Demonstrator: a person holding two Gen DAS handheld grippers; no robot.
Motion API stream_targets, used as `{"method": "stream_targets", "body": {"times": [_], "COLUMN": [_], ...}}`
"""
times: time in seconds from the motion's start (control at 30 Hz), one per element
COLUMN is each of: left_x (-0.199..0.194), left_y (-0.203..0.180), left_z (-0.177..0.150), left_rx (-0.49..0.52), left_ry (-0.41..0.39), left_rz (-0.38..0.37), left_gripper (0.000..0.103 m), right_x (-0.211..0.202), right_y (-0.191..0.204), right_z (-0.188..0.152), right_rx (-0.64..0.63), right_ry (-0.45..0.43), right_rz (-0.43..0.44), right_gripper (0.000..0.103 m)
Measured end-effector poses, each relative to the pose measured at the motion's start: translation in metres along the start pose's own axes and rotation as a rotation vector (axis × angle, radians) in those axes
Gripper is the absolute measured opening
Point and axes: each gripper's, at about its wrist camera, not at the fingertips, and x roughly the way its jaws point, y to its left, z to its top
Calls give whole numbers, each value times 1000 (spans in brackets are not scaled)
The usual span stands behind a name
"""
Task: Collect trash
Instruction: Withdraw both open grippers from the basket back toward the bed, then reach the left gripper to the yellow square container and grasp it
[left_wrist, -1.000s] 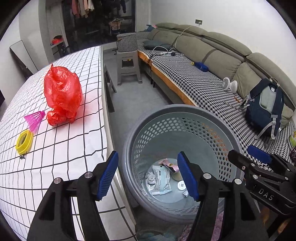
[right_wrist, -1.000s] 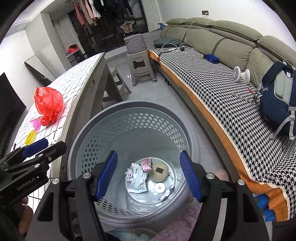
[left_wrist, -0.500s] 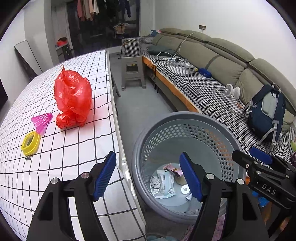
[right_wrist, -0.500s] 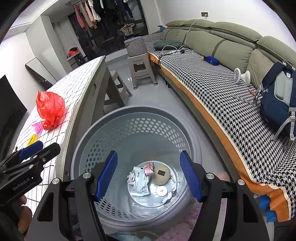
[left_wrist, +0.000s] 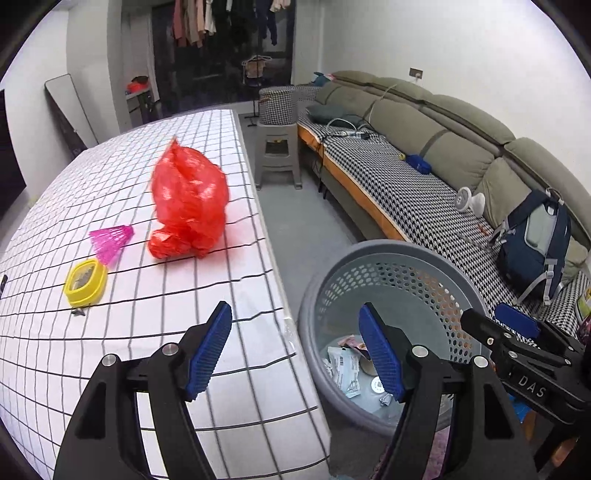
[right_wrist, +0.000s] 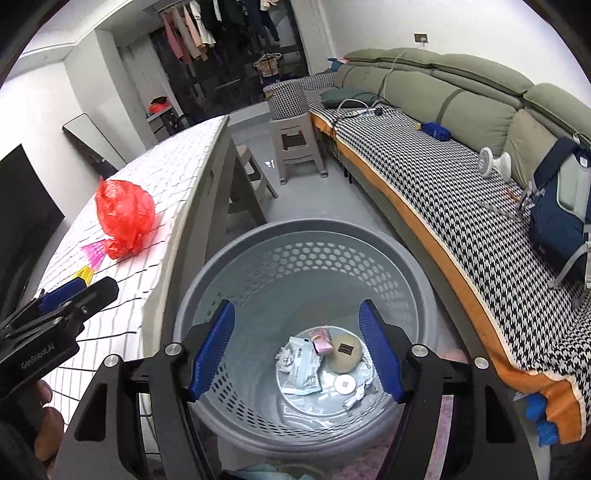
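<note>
A grey perforated basket (right_wrist: 295, 229) stands on the floor beside the table, with wrappers and other small trash (right_wrist: 306, 365) at its bottom. My right gripper (right_wrist: 296, 305) hangs open above the basket, with nothing between its fingers. My left gripper (left_wrist: 294, 308) is open and empty over the table's right edge, with the basket (left_wrist: 388, 247) to its right. On the checked tablecloth (left_wrist: 147, 369) lie a crumpled red plastic bag (left_wrist: 188, 199), a pink shuttlecock (left_wrist: 110, 240) and a yellow ring-shaped object (left_wrist: 85, 282), all well ahead of the left gripper.
A long sofa (left_wrist: 424, 192) with a houndstooth cover runs along the right wall, holding a blue backpack (left_wrist: 532, 243), a small white fan (left_wrist: 469, 199) and cables. A grey plastic stool (left_wrist: 277, 155) stands on the floor beyond the basket. A dark screen (right_wrist: 22, 206) borders the table's left.
The left gripper has moved left and up from over the basket to over the table edge, and its jaws stand slightly wider. The right gripper has risen a little above the basket.
</note>
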Motion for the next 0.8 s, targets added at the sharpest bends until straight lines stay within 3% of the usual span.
{"method": "stream_targets", "body": {"times": [0.37,0.8], "left_x": [-21,-24], "left_y": [43,122], "left_z": [-8,-28], "left_rx": [-69,-180], "left_ry": [-34,-8], "left_rz": [50,136], "left_gripper": [72,72], "right_x": [-10,17], "right_y": [34,112], "right_z": [-1,-1], "right_rx": [-35,-147], "right_ry": [-27,9], "right_rz": [37,105], "right_gripper": [67,67]}}
